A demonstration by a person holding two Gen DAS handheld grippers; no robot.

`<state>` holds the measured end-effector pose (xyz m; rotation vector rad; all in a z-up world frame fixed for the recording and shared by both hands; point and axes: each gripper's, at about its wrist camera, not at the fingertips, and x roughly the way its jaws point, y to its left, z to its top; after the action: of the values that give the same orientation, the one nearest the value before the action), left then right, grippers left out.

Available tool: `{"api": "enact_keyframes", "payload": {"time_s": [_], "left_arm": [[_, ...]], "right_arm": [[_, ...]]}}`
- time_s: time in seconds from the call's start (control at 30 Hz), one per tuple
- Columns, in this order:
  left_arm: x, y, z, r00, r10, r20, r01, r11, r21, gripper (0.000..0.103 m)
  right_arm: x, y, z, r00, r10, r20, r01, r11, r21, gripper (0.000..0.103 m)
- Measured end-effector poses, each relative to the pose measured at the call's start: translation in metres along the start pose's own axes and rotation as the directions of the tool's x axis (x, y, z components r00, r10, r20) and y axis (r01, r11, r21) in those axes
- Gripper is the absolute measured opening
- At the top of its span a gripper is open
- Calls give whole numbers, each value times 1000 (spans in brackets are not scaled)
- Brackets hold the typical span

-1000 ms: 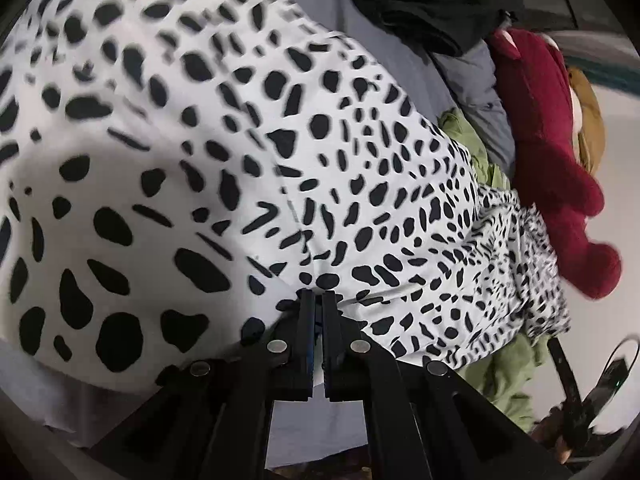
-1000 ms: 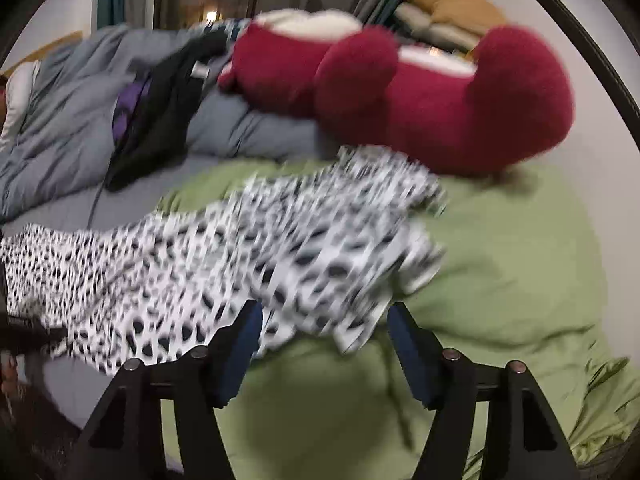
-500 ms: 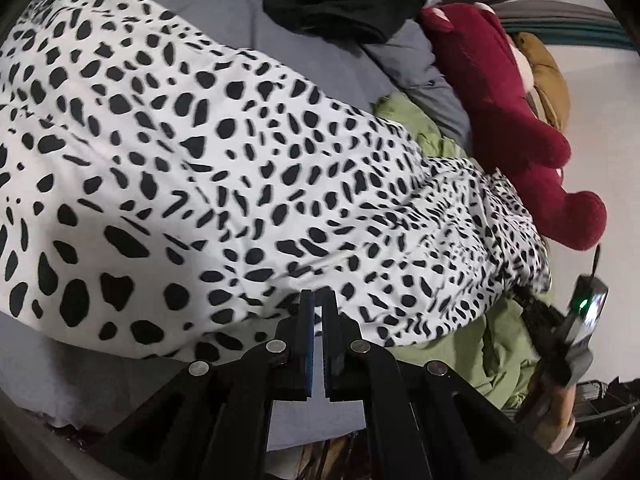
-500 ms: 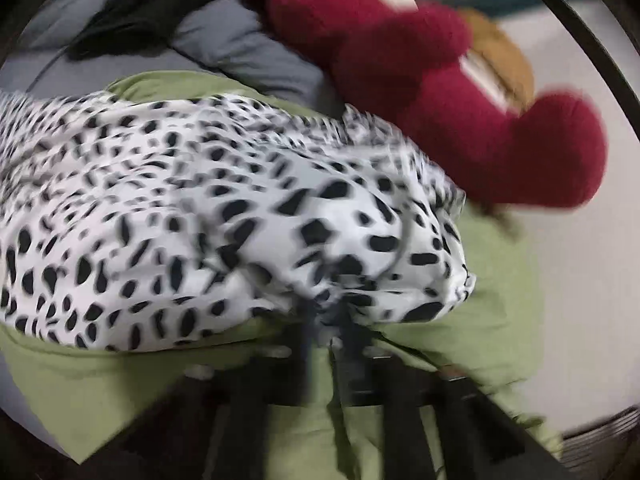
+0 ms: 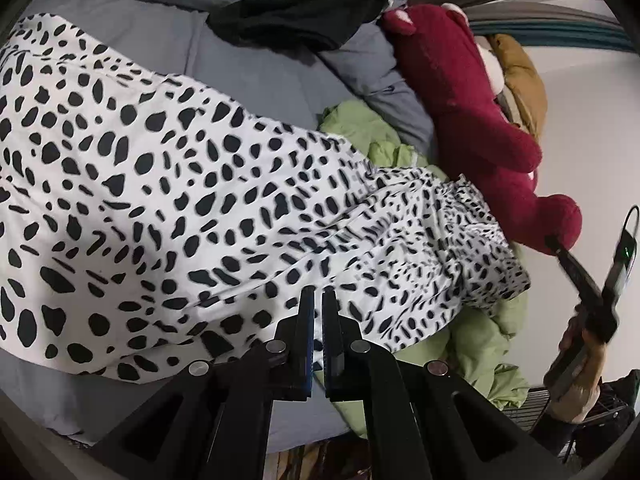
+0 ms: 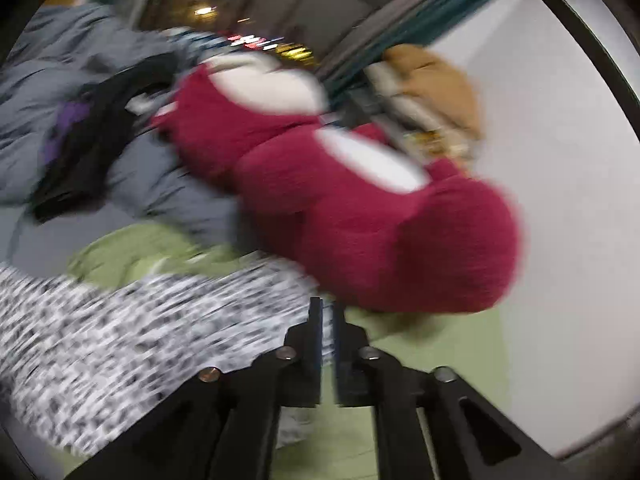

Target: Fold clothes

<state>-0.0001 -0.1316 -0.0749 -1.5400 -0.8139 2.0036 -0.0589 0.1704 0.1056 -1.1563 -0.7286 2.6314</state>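
1. Since a second earlier, the right claw [image 6: 327, 312] had closed on the spotted garment [image 5: 192, 200] beside the red plush toy [image 5: 472, 120].
2. The left claw [image 5: 314, 300] pinched its near hem.
3. Judged best: keep both edges taut and level over the bed [image 5: 248, 64].

No text, label, brand, number or sign can be read in either view. The spotted cloth [image 5: 208, 200] carries only black blotches, and the red plush toy [image 5: 472, 120] is plain. The right wrist view is too blurred for any lettering to show.
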Motion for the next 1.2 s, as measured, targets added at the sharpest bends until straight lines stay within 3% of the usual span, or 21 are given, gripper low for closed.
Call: {"api": "enact_keyframes", "payload": {"time_s": [0.03,0.13,0.2,0.3,0.33,0.37,0.4,0.43,0.47,0.53,0.67,0.83,0.93,1.03,1.13,1.17,1.2], "left_arm": [[2,2,0,1000,6,-8,-6,1000,0,3],[7,10,0,1000,10,-24,-11,1000,-15,3],[11,13,-1,999,9,-35,-9,1000,-26,3],[12,14,-5,999,9,-51,-10,1000,-16,3],[11,15,-7,999,10,-53,-11,1000,-15,3],[10,16,-8,998,12,-54,-12,1000,-15,3],[9,17,-10,998,13,-55,-14,1000,-15,3],[8,18,-11,998,14,-56,-15,1000,-15,3],[7,20,-11,998,18,-54,-19,1000,-19,3],[5,24,-10,999,18,-50,-20,999,-34,3],[4,25,-7,999,-22,-46,19,998,-65,3],[1,13,2,999,-38,1,38,997,-71,3],[5,15,4,999,-33,-2,33,996,-81,3],[8,16,7,1000,-28,-6,27,996,-90,3],[11,17,10,1000,-23,-9,22,995,-100,3],[12,18,11,1000,-21,-11,20,994,-103,3],[13,18,12,1000,-19,-12,18,994,-106,3]], "right_arm": [[-1,10,-10,998,63,-6,-63,998,-27,53],[-9,53,-47,985,169,-25,-170,971,-170,54],[-6,82,-70,987,150,-56,-160,951,-263,62],[15,101,-91,992,30,-122,-70,939,-337,66],[24,100,-91,990,-2,-142,-45,944,-328,62],[33,97,-90,986,-30,-162,-22,950,-311,42],[42,95,-88,982,-58,-182,2,955,-295,28],[47,86,-85,977,-42,-207,-11,969,-245,11],[48,74,-79,973,7,-233,-48,984,-170,5],[40,57,-67,974,37,-223,-65,991,-118,5],[15,34,-34,990,-39,-134,22,992,-126,5],[8,14,22,992,-100,-77,92,990,-106,5],[27,6,51,988,-102,-112,90,990,-105,4],[59,4,63,976,-153,-157,137,984,-110,4],[79,-4,57,970,-142,-197,131,989,-68,27],[83,-7,55,969,-138,-205,131,990,-48,18],[86,-12,53,969,-128,-211,124,992,-29,17]]}}
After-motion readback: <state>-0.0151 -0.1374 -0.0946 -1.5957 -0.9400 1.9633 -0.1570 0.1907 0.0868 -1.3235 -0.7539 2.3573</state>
